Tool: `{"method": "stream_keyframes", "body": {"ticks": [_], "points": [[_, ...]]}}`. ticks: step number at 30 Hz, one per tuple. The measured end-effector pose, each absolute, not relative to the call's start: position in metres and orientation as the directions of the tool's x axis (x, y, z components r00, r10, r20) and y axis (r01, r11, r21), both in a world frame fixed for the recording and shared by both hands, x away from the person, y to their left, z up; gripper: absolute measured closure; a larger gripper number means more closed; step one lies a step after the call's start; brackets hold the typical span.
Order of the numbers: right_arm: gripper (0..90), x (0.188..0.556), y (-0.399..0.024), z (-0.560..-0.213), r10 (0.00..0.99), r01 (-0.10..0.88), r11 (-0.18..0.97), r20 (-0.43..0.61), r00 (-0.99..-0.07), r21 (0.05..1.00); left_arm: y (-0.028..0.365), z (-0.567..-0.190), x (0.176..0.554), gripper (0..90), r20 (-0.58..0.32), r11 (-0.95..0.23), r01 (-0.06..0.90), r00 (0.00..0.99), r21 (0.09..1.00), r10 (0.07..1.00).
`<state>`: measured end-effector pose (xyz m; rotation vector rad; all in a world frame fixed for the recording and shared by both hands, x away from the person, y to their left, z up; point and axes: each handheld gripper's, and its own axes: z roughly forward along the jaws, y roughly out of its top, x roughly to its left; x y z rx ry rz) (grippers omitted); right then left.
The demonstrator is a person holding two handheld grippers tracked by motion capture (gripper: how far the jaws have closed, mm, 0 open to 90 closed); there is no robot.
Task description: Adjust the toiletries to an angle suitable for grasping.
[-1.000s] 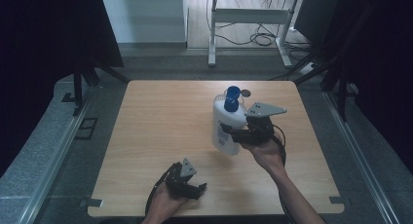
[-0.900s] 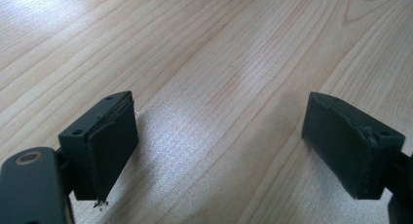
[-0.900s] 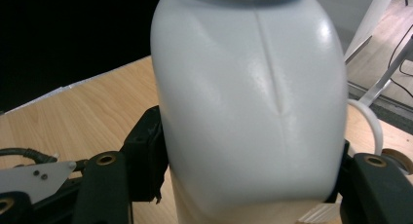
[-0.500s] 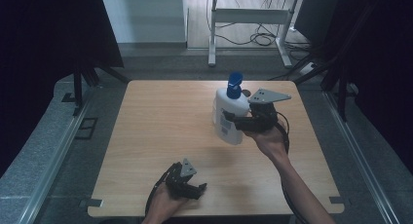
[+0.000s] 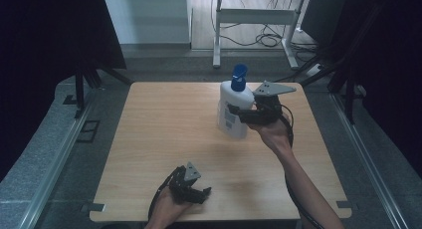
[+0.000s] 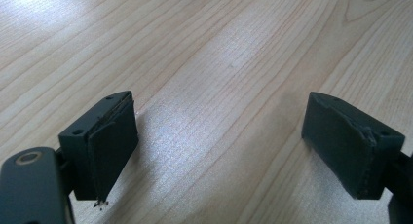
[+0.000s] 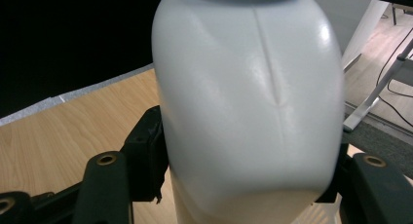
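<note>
Wooden table [image 5: 164, 139] first: bare but for one item. White pump bottle [image 5: 233, 109], blue top, upright at far right, looks to be mid-carry w/ the right gripper [image 5: 238, 113] clamped on its body. Left gripper [image 5: 200, 194] idles at near edge, jaws wide, empty. Next, I'd guess: set it down level, then release.
</note>
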<state>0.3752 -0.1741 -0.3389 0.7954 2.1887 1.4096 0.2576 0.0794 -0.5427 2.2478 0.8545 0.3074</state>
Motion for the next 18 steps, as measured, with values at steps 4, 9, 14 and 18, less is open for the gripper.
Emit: {"method": "stream_keyframes", "body": {"ticks": [4,9,14,18], "points": [[37.6,0.382,-0.175,-0.338,0.664,0.246,0.314,-0.027,-0.748,0.917,0.079,-0.543,0.258,12.6,-0.026,-0.536,0.490,0.754,0.688,0.656],[37.6,0.388,-0.176,-0.334,0.664,0.236,0.316,-0.036,-0.747,0.919,0.080,-0.543,0.258,12.5,-0.023,-0.538,0.488,0.755,0.687,0.656],[37.6,0.395,-0.177,-0.329,0.663,0.235,0.309,-0.032,-0.748,0.922,0.079,-0.543,0.257,12.5,-0.028,-0.533,0.492,0.752,0.688,0.659],[37.6,0.399,-0.176,-0.327,0.666,0.233,0.309,-0.035,-0.745,0.922,0.079,-0.543,0.258,12.5,-0.025,-0.535,0.489,0.754,0.689,0.657]]}}
